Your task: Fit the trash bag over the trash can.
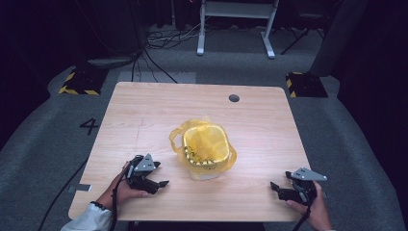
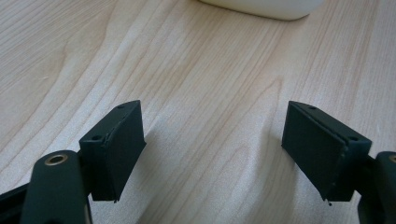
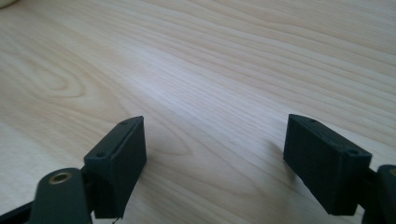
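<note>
I've got both grippers low over the wooden table [image 1: 144, 120], one at each near corner, and the bin sits between them, a little farther out toward the middle. My left gripper [image 1: 163, 183] points right, toward the small white bin [image 1: 206, 174] lined with a yellow bag [image 1: 204, 144]; the jaws stand wide apart and nothing is between them, just bare wood grain. In the left gripper view I see my left gripper [image 2: 212, 140] with its two black pads far apart, and the bin's white base [image 2: 261, 7] peeks in at the top edge, near but not touching.

My right gripper [image 1: 275, 186] points left, across the table toward the bin, well apart from it. Its jaws are wide too, empty. In the right gripper view my right gripper [image 3: 215, 144] frames only pale wood, with a sliver of something white in the top left corner; I can't tell what it is.

The yellow bag is folded out over the bin's rim, loose loops hanging at both sides. Inside, near the front wall, there's dark printing or small bits, too small to make out. The bin stands upright.
</note>
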A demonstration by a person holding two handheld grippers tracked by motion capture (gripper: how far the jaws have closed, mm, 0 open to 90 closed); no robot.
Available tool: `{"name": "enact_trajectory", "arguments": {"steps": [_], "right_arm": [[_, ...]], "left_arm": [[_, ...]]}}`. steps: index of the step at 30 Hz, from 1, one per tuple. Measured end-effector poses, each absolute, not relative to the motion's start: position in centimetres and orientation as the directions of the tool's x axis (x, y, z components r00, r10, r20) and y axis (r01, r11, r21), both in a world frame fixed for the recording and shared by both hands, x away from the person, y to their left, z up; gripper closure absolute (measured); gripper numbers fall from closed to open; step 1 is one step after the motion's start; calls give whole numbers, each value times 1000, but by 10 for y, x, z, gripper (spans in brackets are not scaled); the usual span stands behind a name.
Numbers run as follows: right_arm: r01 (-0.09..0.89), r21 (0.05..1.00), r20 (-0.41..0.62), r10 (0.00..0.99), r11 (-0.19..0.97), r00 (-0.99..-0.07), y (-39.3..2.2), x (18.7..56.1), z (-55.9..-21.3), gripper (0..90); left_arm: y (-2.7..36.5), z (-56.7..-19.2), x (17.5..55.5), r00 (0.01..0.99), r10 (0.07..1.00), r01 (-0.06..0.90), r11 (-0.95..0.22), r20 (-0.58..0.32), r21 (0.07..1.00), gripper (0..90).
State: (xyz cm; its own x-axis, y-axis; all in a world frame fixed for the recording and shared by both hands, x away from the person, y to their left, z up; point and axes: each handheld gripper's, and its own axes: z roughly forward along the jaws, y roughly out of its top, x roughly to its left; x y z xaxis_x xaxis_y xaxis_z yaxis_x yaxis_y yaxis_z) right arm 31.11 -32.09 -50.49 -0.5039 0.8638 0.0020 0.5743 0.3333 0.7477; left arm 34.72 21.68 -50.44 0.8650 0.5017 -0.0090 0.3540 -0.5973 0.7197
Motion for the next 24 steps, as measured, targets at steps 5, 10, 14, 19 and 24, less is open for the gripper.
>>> {"name": "enact_trajectory", "arguments": {"steps": [5,10,14,19,24], "right_arm": [[590,748,2,888,304,-460,-327,313,-505,210],[592,747,1,890,303,-457,-326,313,-505,205],[593,747,-1,891,302,-453,-326,314,-505,200],[593,747,-1,892,301,-452,-326,314,-505,200],[594,746,-1,894,299,-448,-325,315,-505,199]], "left_arm": [[217,-504,347,864,503,355,-598,-9,718,210],[216,-504,348,862,507,357,-597,-8,718,208],[216,-504,347,862,508,358,-597,-8,718,209],[216,-504,348,862,508,358,-597,-7,718,208],[216,-504,347,862,508,358,-597,-8,718,208]]}}
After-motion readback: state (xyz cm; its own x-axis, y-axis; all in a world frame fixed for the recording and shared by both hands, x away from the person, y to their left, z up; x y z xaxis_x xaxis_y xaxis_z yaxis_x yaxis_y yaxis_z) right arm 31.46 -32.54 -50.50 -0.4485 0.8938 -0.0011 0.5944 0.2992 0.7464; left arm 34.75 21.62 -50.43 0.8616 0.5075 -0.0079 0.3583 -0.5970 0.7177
